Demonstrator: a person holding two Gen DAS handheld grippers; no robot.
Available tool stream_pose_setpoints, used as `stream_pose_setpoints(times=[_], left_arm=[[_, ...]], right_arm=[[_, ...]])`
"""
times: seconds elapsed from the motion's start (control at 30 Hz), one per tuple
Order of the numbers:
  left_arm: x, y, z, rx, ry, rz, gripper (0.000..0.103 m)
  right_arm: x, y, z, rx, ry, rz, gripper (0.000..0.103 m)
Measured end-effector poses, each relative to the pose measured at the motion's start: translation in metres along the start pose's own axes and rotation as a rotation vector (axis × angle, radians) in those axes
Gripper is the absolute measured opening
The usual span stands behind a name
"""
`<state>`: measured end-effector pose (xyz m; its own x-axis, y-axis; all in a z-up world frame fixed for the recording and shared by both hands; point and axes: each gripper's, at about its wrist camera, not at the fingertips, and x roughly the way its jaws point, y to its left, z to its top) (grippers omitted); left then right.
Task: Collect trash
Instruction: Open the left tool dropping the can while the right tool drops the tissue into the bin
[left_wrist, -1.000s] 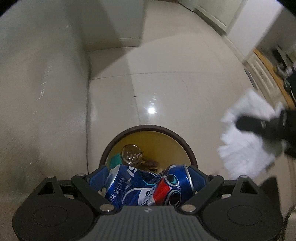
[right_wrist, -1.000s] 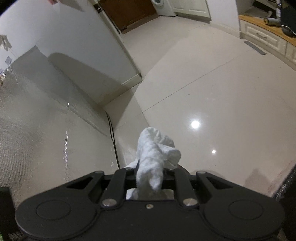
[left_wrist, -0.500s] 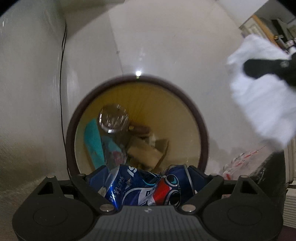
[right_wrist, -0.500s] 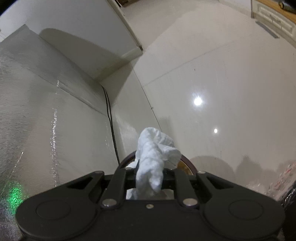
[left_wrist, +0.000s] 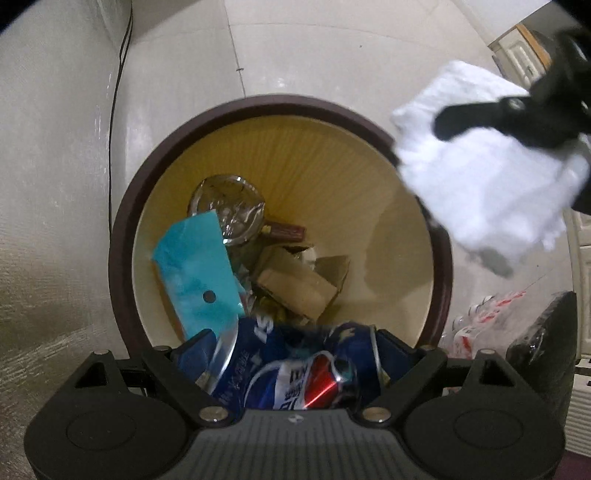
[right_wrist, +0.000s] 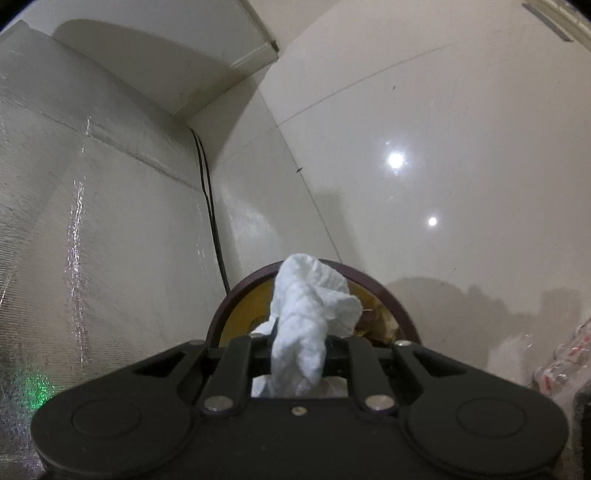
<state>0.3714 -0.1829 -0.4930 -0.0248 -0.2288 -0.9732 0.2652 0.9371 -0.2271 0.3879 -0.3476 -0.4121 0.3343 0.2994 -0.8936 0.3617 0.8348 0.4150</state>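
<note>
1. Left gripper (left_wrist: 291, 354) had its jaws spread wide around a crushed blue soda can (left_wrist: 295, 373), hanging right over the open bin (left_wrist: 122, 236), which already had a teal card and cardboard scraps in it.
2. Right gripper (right_wrist: 299, 343) had its jaws pinched nearly closed on a wad of white tissue (right_wrist: 310, 314), up by the bin's right rim.
3. Looked like the drop-off step to me. Next up: let go of the can, then bring the tissue fully over the opening and release.

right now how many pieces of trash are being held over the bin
2: a crushed blue can in the left gripper at the bin's near edge, and a crumpled white tissue in the right gripper at its right rim.
</note>
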Motion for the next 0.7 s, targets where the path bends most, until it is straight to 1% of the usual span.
stream_pose_setpoints(times=[0.17, 0.3, 0.37, 0.43, 0.53, 0.63, 0.7], left_arm=[[0.009, -0.003, -0.005, 0.027, 0.016, 0.028, 0.090], [0.009, -0.002, -0.005, 0.009, 0.008, 0.028, 0.091], [0.008, -0.001, -0.005, -0.001, 0.007, 0.031, 0.097], [0.008, -0.002, -0.006, 0.001, 0.008, 0.033, 0.099], [0.010, -0.004, -0.007, 0.015, 0.021, 0.028, 0.100], [0.010, -0.005, -0.007, 0.030, 0.024, 0.032, 0.100], [0.011, -0.005, -0.008, 0.030, 0.022, 0.027, 0.101]], right_arm=[[0.021, -0.004, -0.003, 0.034, 0.049, 0.012, 0.015], [0.034, -0.006, -0.006, 0.045, 0.068, 0.010, 0.015], [0.038, -0.007, -0.008, 0.056, 0.066, 0.014, 0.016], [0.041, -0.008, -0.008, 0.071, 0.065, 0.024, 0.020], [0.044, -0.011, -0.009, 0.085, 0.067, 0.050, 0.035], [0.044, -0.009, -0.009, 0.072, 0.060, 0.047, 0.052], [0.044, -0.009, -0.009, 0.073, 0.046, 0.035, 0.082]])
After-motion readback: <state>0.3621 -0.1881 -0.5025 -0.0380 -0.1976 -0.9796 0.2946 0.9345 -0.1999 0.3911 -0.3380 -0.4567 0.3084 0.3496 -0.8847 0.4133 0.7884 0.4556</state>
